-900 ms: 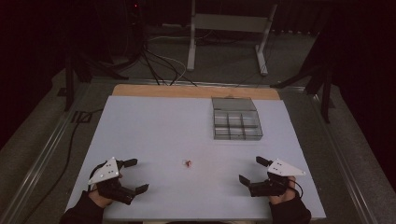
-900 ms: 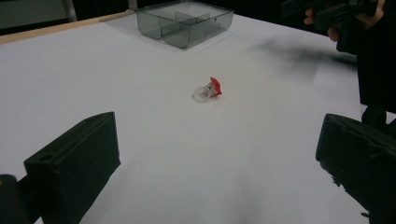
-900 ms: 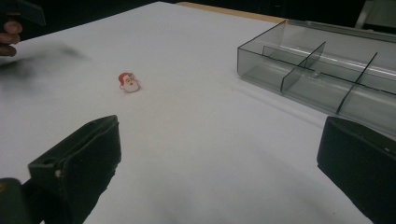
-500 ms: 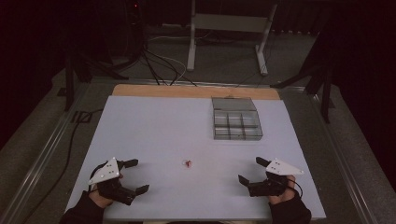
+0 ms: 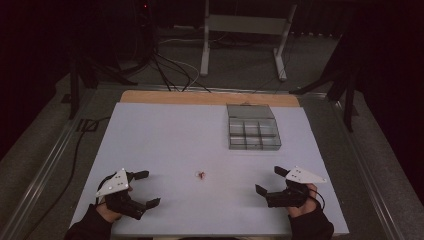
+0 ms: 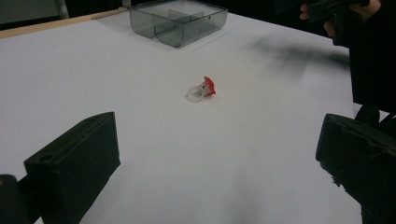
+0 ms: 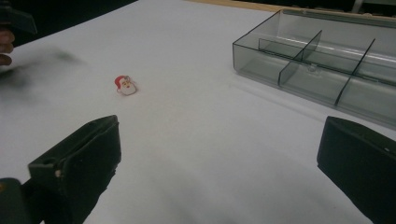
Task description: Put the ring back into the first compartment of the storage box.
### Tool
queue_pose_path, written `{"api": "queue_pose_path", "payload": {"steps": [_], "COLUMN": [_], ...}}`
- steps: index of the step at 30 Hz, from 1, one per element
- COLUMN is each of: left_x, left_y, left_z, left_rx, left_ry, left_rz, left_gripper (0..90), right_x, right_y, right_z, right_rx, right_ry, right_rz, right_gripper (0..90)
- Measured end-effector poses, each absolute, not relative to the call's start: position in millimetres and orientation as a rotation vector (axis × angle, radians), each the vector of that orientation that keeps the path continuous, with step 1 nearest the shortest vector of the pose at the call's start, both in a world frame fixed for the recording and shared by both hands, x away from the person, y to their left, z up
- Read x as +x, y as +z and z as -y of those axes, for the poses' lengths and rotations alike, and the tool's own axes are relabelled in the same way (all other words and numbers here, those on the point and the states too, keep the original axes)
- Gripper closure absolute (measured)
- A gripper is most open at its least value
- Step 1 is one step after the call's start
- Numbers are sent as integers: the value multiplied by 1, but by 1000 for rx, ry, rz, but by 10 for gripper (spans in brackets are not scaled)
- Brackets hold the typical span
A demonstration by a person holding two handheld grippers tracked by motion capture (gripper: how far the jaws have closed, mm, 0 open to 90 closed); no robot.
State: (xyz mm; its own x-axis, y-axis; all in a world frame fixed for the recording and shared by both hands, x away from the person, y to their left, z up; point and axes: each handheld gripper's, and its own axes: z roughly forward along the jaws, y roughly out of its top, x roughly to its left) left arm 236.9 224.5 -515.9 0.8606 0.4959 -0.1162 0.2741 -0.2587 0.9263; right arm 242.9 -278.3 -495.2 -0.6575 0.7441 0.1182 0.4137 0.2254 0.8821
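A tiny Santa-face ring (image 5: 201, 175) with a red cap and a clear band lies on the white table (image 5: 165, 145), midway between both hands; it also shows as a small ring (image 6: 201, 90) ahead of the left jaws and a Santa charm (image 7: 125, 86) far left of the right jaws. My left gripper (image 5: 145, 188) rests at the table's front left, open and empty. My right gripper (image 5: 268, 180) rests at the front right, open and empty. A grey clear compartment box (image 5: 252, 127) stands empty toward the back right.
The box (image 7: 322, 56) has several divided cells. A wooden strip (image 5: 210, 98) runs along the table's far edge. Cables (image 5: 170, 70) and a metal stand (image 5: 245, 30) sit on the dark floor behind. Metal rails flank both table sides.
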Motion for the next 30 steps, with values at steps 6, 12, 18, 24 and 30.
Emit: {"api": "queue_pose_path", "payload": {"steps": [6, 12, 18, 24, 30], "left_x": [237, 237, 236, 236, 236], "left_y": [-516, -515, -515, -516, -516], "left_z": [-225, -226, -225, -225, -224], "left_rx": [1857, 1854, 1858, 1861, 1861], "left_ry": [235, 237, 235, 234, 230], "left_rz": [-578, -577, -571, -572, -570], "left_gripper": [4, 4, 5, 5, 5], "right_x": [244, 245, 245, 247, 249], "right_y": [-489, -477, -472, -466, -462], "right_z": [277, 270, 267, 263, 258], "right_rx": [1055, 1018, 998, 973, 950], "right_ry": [1417, 1451, 1456, 1463, 1471], "right_rz": [-2179, -2189, -2199, -2206, -2213], "right_gripper": [0, 0, 0, 0, 0]}}
